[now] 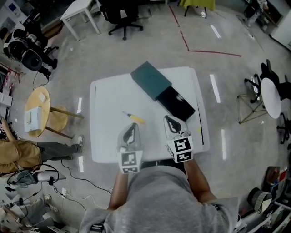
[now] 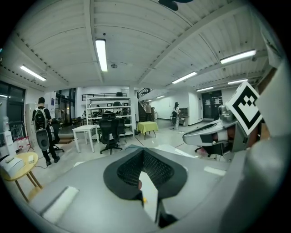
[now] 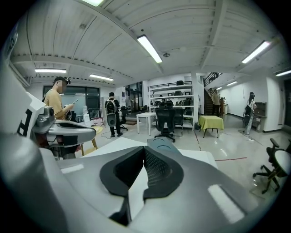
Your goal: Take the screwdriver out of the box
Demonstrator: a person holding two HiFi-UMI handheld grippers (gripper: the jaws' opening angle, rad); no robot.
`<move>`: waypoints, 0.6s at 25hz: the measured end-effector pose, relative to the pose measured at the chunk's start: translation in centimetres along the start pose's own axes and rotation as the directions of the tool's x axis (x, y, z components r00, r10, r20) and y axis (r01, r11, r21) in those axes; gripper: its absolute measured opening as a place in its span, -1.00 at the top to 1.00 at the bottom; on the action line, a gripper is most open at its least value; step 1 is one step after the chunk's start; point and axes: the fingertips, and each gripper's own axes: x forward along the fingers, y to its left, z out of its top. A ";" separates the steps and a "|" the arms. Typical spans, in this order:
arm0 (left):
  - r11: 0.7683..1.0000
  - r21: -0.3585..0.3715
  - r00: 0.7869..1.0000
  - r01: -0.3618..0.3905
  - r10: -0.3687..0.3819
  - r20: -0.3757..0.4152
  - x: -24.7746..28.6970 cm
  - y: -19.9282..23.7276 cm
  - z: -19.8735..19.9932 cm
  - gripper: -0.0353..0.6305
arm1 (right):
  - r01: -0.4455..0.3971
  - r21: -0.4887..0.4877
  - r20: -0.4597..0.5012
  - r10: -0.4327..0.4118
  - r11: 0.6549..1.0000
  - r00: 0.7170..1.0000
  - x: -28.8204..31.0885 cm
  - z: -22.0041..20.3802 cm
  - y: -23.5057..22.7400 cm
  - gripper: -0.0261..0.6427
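Observation:
A screwdriver (image 1: pixel 134 118) with a yellow handle lies on the white table (image 1: pixel 107 95), out in the open to the left of the box. The box is a dark teal sleeve (image 1: pixel 150 79) with its black drawer (image 1: pixel 176 102) slid out toward me; its teal end (image 3: pixel 160 142) shows past the right jaws. My left gripper (image 1: pixel 129 127) hovers just on the near side of the screwdriver, jaws together and holding nothing (image 2: pixel 143 152). My right gripper (image 1: pixel 169 119) sits at the drawer's near end, shut and empty (image 3: pixel 144 157).
A round wooden side table (image 1: pixel 38 111) and a seated person (image 1: pixel 18 152) are at the left. An office chair (image 1: pixel 122 16) and a white desk (image 1: pixel 79 11) stand beyond the table. A small round table (image 1: pixel 271 98) and chairs are at the right. Cables lie on the floor.

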 end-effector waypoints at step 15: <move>0.999 0.016 0.999 0.051 -0.051 0.007 -0.1 -1.2 0.0 0.86 | 0.043 0.011 0.005 -0.043 0.999 0.999 -1.2 -0.7 -0.2 0.91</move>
